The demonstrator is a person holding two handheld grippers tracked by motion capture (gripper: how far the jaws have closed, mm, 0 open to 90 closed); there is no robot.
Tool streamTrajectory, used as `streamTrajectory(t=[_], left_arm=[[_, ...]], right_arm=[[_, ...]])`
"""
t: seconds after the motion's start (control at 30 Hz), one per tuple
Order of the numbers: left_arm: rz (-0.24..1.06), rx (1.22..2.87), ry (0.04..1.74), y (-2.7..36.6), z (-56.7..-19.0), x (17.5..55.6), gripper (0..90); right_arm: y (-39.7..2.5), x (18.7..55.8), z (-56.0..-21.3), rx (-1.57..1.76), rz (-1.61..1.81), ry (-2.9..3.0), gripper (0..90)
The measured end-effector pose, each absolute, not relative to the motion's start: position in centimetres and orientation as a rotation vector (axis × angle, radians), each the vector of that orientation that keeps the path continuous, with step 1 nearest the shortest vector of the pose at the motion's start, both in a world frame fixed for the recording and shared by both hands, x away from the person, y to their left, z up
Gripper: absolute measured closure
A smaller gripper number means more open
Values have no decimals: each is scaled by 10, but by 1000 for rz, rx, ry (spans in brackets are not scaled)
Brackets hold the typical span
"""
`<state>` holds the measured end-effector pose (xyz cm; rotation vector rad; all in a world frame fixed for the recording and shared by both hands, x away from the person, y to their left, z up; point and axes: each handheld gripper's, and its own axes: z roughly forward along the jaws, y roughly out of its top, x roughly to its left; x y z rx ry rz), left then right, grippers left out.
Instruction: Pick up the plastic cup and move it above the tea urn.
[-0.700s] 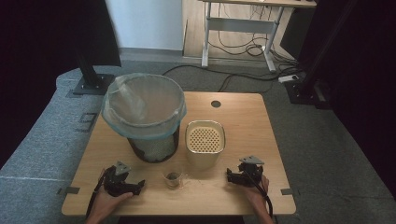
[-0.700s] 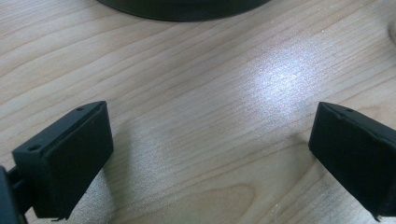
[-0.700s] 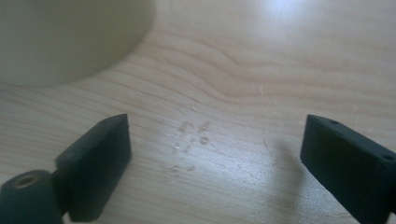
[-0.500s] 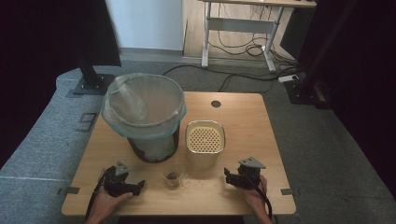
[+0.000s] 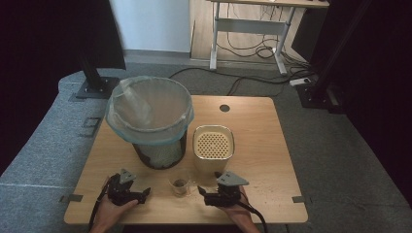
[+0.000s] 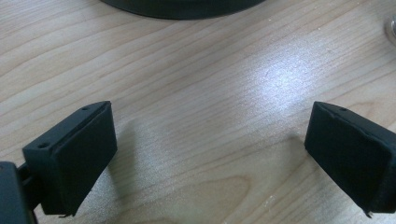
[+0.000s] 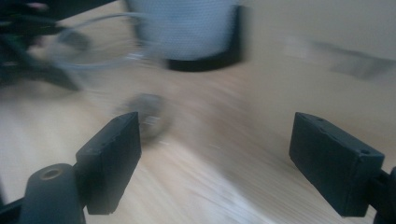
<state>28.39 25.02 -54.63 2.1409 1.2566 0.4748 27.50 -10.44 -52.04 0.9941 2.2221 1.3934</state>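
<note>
Glass cup (image 5: 180, 184) near table's (image 5: 272, 145) front edge; right gripper (image 5: 203, 194), jaws apart, had slid closer, probably reaching; left gripper (image 5: 144, 194) likewise apart.

On the table (image 5: 262, 145) I count 1 bin (image 5: 149, 121) w/ a plastic bag in it, 1 yellow box (image 5: 214, 145) w/ a holed top, and 1 small glass (image 5: 180, 184). There are 2 grippers: left gripper (image 5: 141, 195) and right gripper (image 5: 203, 194), 1 per hand.
</note>
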Motion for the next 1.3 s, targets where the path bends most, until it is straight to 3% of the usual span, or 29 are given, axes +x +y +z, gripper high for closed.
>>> streamTrajectory(t=[0.33,0.47,0.5,0.63,0.87,0.9,1.3], left_arm=[[474,2119,1265,253,-547,283,36],[472,2119,1265,253,-547,283,34],[473,2121,1262,253,-547,283,35],[472,2121,1257,253,-547,283,42],[470,2122,1250,254,-547,283,52],[470,2123,1247,254,-547,283,53],[473,2124,1248,255,-547,284,64]], right_arm=[[-41,287,-537,892,1423,2343,175],[-27,297,-538,875,1450,2316,238],[-22,300,-538,845,1457,2311,307],[-19,301,-536,813,1447,2315,361],[-37,289,-510,815,1534,2260,375],[-53,282,-489,825,1615,2211,379],[-133,283,-407,909,1717,2034,388]])
